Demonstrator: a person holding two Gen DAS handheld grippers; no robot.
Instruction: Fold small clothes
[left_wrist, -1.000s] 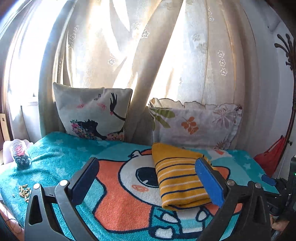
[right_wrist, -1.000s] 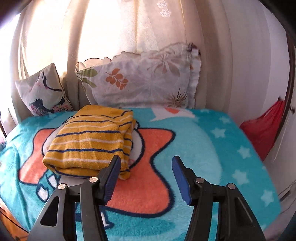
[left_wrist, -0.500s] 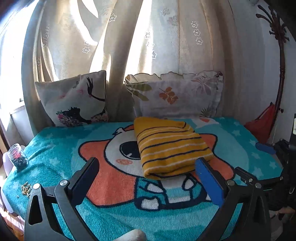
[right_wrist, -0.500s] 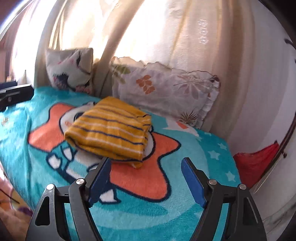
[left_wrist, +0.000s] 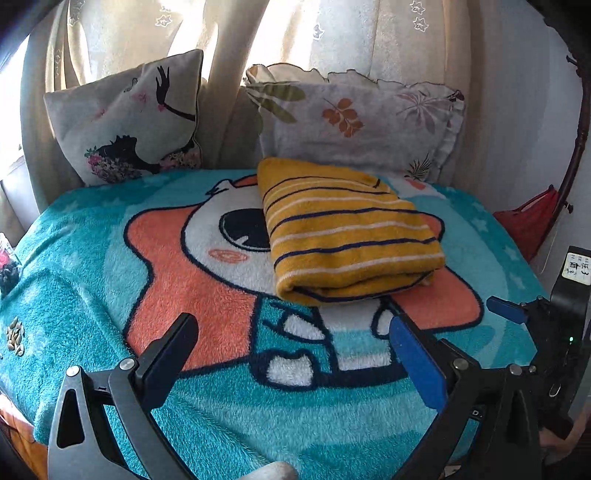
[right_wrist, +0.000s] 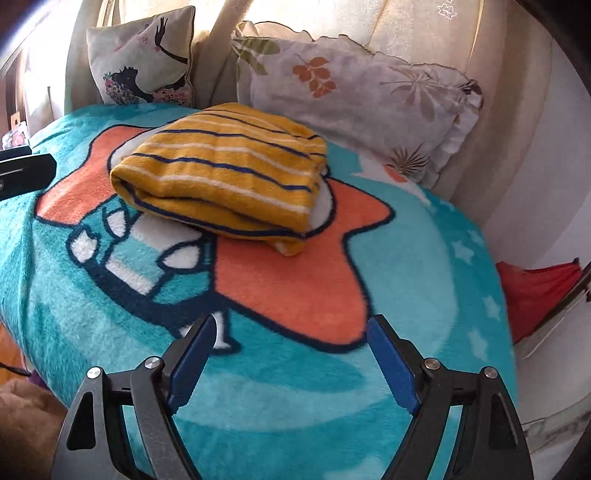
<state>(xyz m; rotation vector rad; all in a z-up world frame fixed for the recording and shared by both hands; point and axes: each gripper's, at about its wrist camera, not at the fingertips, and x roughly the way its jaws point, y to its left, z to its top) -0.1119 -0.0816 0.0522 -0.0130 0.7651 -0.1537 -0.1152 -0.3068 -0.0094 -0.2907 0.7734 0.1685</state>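
Left wrist view: left gripper (left_wrist: 291, 354) stood apart and empty, now lower and nearer the folded striped garment (left_wrist: 347, 229) on the blanket (left_wrist: 74, 258). Right wrist view: right gripper (right_wrist: 291, 363), empty, was opening wider, suggesting release after folding.

No legible text anywhere

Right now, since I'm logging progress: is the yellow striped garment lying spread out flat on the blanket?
No, the yellow striped garment lies folded into a thick bundle on the blanket.
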